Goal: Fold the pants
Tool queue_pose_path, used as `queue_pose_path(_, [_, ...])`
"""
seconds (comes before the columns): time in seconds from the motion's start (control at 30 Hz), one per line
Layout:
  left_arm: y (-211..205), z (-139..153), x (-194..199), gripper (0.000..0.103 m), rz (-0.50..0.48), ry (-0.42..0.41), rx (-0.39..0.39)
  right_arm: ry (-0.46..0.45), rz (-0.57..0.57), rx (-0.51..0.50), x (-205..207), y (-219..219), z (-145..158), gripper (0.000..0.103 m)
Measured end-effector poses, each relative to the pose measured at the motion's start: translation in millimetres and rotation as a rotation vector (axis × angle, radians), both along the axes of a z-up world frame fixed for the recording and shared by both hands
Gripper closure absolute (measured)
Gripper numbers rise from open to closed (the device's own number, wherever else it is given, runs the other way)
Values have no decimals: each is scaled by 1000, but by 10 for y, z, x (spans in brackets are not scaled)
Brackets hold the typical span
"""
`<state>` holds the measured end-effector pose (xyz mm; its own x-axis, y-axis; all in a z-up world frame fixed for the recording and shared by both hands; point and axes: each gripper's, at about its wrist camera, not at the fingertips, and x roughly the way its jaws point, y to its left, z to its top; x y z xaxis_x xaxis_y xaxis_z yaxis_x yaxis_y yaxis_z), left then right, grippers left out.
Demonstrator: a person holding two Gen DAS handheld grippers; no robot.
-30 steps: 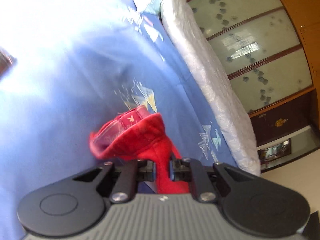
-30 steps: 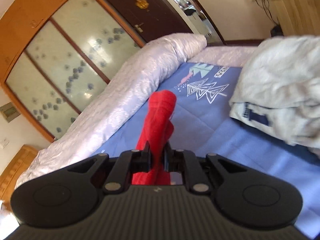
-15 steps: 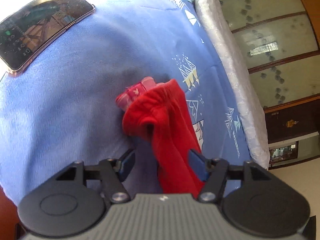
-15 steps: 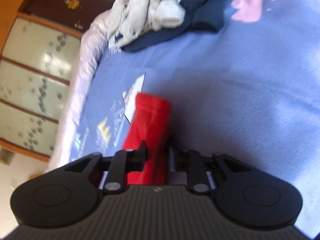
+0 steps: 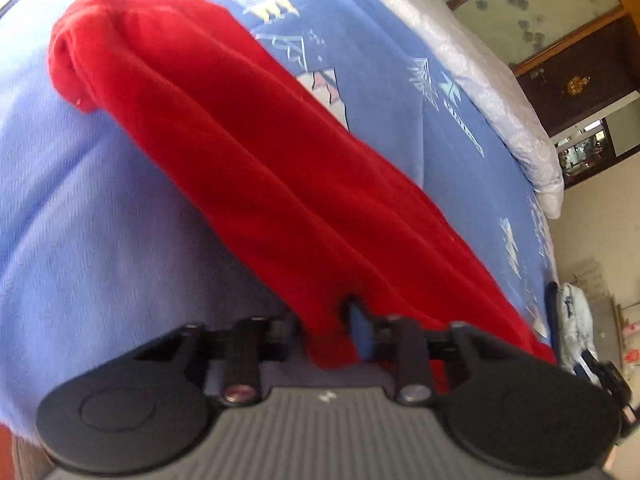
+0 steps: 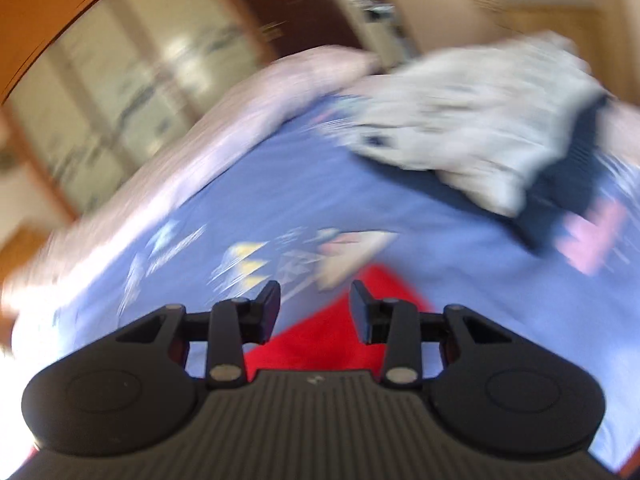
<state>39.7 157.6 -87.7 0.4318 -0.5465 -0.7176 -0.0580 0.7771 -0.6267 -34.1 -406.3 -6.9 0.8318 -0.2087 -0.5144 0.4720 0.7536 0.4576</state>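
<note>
While left fingers (image 5: 289,326) pinch red pants (image 5: 256,152)

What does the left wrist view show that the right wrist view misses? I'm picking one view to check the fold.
Only the left wrist view shows the red pants along their whole folded length, with the left tongs shut on the near end. Only the right wrist view shows the grey clothes heaped farther back and the right tongs open above the pants. Both show the blue sheet, the white quilt and the wardrobe.
</note>
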Motion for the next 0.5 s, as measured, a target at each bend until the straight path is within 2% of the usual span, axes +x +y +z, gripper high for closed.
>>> queue_pose_path(0.1, [196,135,-146,89,22,30,-26,11,124,-57,181,252,53,65])
queue_pose_path(0.17, [374,125,-209,90,64,77,-94,-8,65,-63,57,222,17,65])
queue_pose_path(0.23, [511,56,-234,90,107,128,-142,-35,-40,58,-137,-5,-97,64])
queue_pose_path(0.3, [554,-24,-190,89,123,175,-155,-51,-132,178,-369,-222,-241,63])
queue_pose_path(0.4, [486,-39,-143,80,119,200,-105,-63,-201,307,-734,-388,-419,63])
queue_pose_path(0.43, [468,-21,-147,75,114,201,-83,-65,-211,344,-825,-409,-476,63])
queue_pose_path(0.47, [449,10,-163,69,108,202,-63,-62,-217,367,-880,-423,-521,63])
queue_pose_path(0.5, [438,51,-181,68,100,197,-50,-56,-222,371,-900,-434,-554,62])
